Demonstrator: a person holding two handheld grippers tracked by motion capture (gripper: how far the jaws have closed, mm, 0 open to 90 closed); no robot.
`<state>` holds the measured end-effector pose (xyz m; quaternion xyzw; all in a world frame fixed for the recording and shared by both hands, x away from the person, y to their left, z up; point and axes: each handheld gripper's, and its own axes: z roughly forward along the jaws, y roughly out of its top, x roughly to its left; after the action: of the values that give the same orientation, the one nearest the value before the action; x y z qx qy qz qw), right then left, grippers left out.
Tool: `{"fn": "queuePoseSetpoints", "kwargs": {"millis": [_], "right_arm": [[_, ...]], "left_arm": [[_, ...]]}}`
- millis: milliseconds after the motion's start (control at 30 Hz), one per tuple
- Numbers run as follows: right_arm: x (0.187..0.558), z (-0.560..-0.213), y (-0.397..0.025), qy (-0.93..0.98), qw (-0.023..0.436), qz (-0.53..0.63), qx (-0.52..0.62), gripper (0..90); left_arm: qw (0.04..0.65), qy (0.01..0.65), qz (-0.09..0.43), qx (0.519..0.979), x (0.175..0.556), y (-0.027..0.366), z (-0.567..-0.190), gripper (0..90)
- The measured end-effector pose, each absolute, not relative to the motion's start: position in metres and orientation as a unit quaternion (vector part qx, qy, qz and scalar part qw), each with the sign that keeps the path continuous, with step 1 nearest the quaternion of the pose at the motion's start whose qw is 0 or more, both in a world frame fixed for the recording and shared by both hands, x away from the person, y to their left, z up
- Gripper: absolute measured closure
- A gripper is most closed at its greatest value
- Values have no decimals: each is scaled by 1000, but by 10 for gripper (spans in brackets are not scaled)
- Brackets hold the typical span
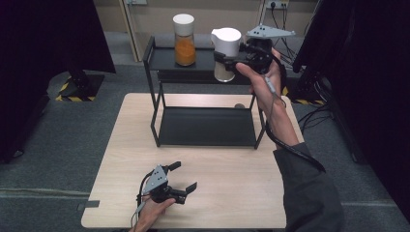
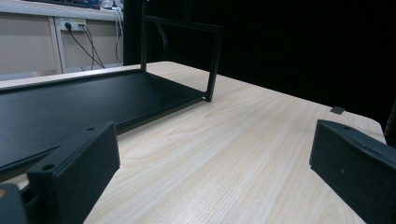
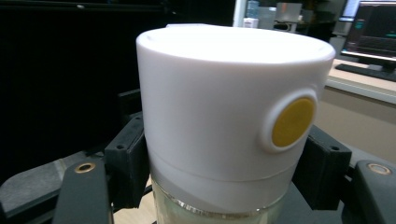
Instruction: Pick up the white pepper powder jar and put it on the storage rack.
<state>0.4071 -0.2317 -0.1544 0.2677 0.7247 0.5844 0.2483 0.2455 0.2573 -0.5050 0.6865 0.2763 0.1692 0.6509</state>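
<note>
Because the right gripper [image 1: 226, 59] has its jaws clamped on the white-lidded jar [image 1: 226, 53] just under the lid, the relation that counts now is how that jar stands over the top shelf [image 1: 162, 57] of the black rack [image 1: 156, 104]. In the high view the jar is upright, its long axis vertical, at the right end of that shelf, with the orange-filled jar [image 1: 184, 39] standing well to its left on the same level. Whether the held jar's base is touching the shelf or just above it cannot be told from these pictures. The right gripper view shows the white lid [image 3: 229, 102] close up, a yellow round button [image 3: 293, 122] on its side, and a black jaw pressed against either side of the neck where the lid meets the glass body.

The right hand [image 1: 263, 82] comes at the jar from the desk's right side, so the jar lies to the left of that hand and level with it. The left gripper [image 1: 183, 177] rests low over the near part of the desk [image 1: 232, 193], jaws spread apart and holding nothing, well apart from the rack's top level. The right hand is therefore by far the nearer one, and any setting down or lifting would probably run straight along the jar's vertical axis.
</note>
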Motion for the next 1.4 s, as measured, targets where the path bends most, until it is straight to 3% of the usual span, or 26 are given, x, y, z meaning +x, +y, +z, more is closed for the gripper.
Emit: {"fn": "queuePoseSetpoints", "kwargs": {"millis": [633,1400], "right_arm": [[440,-157,-203,704,293,563,318,308],[460,-171,-175,693,304,555,343,308]], "left_arm": [[652,275,170,686,245,257,-505,11],[654,269,165,688,245,256,-505,11]]}}
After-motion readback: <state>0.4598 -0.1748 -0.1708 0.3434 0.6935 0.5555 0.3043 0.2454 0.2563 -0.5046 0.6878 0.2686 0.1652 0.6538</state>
